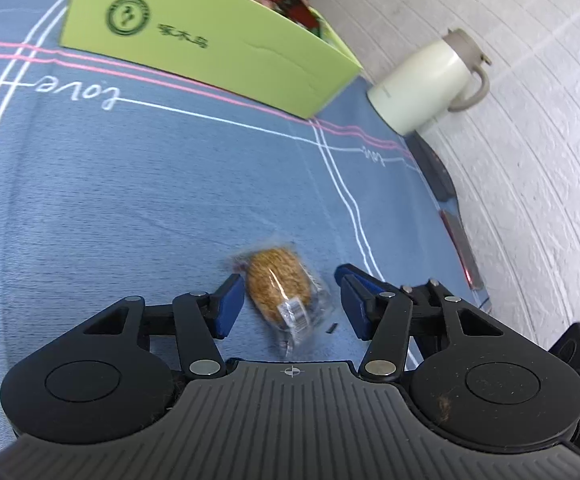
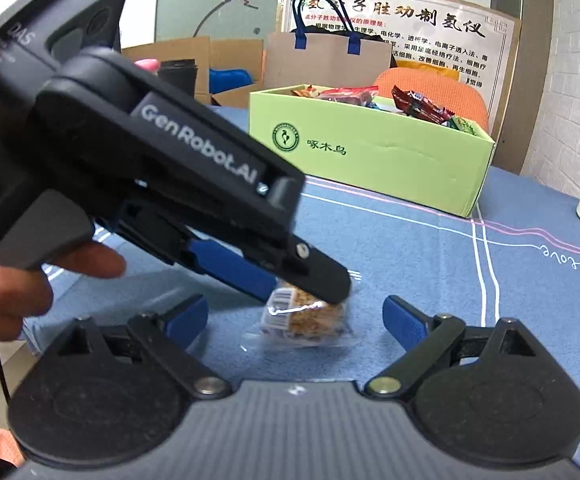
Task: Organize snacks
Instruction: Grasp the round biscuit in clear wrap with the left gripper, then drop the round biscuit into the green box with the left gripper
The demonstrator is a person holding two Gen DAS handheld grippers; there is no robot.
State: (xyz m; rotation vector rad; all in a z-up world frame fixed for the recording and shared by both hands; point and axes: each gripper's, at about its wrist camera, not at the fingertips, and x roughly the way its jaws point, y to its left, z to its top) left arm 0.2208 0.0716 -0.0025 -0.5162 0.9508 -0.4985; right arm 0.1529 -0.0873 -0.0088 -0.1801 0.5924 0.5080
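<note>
Left gripper apart around wrapped snack, right gripper apart; green box full of snacks.

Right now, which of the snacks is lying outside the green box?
The brown snack in clear wrap, alone on the blue tablecloth between the left tool's fingers. The red-wrapped others sit inside the green box.

The cloth over the bench is slate blue, crossed by thin white and pink lines with "love" in white script. The box is lime green with a dark green round emblem and lettering — red wrappers show inside. The wrapped snack is golden brown in clear film, with a white barcode label. The jug is cream with a beige lid. Both grippers are black and grey — blue pads.
</note>
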